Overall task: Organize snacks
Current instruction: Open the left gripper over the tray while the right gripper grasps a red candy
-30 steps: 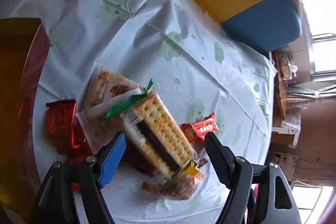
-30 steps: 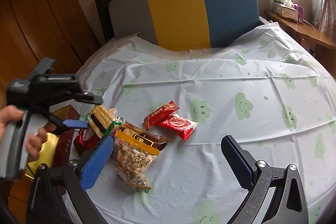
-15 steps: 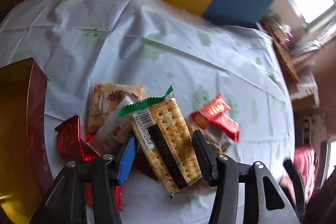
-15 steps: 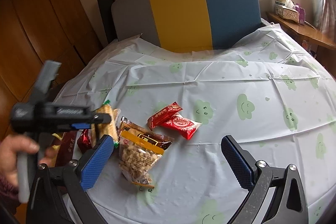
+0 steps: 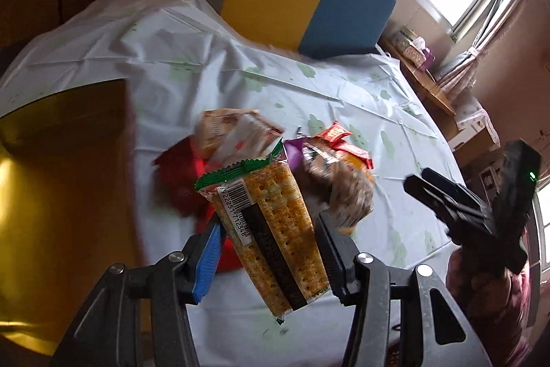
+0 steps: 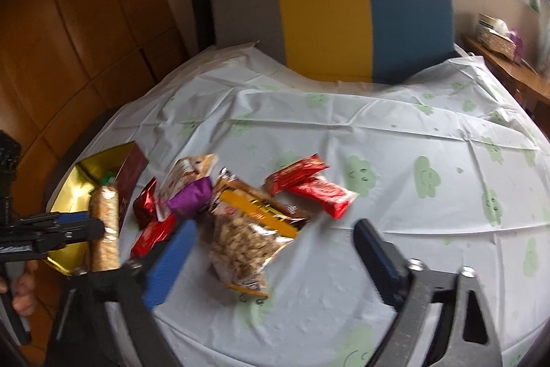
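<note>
- Left tool (image 5: 268, 250) pinching a clear-wrapped pack of square crackers with a dark filling stripe and green crimped end (image 5: 271, 222); pack lifted off the surface, tilted, barcode side up.
- In the right wrist view the same cracker pack (image 6: 105, 222) hangs just beside the open gold-lined box with dark red wall (image 6: 129, 174) at the left edge of the surface.
- Right tool (image 6: 271, 250) spread, its jaws have just been closing; nothing pressed between them, hovering over the clear peanut bag with yellow-brown header (image 6: 245, 243).
- White plastic cloth with green cloud prints (image 6: 395, 160) covers the surface.
- Remaining pile: purple wrapper (image 6: 190, 198), two red wrapped bars (image 6: 309, 184), shiny red foil packets (image 6: 147, 219), pale biscuit packet (image 6: 190, 169), all touching or overlapping near the box.
- Grey, yellow and blue chair back (image 6: 326, 19) behind the surface.
</note>
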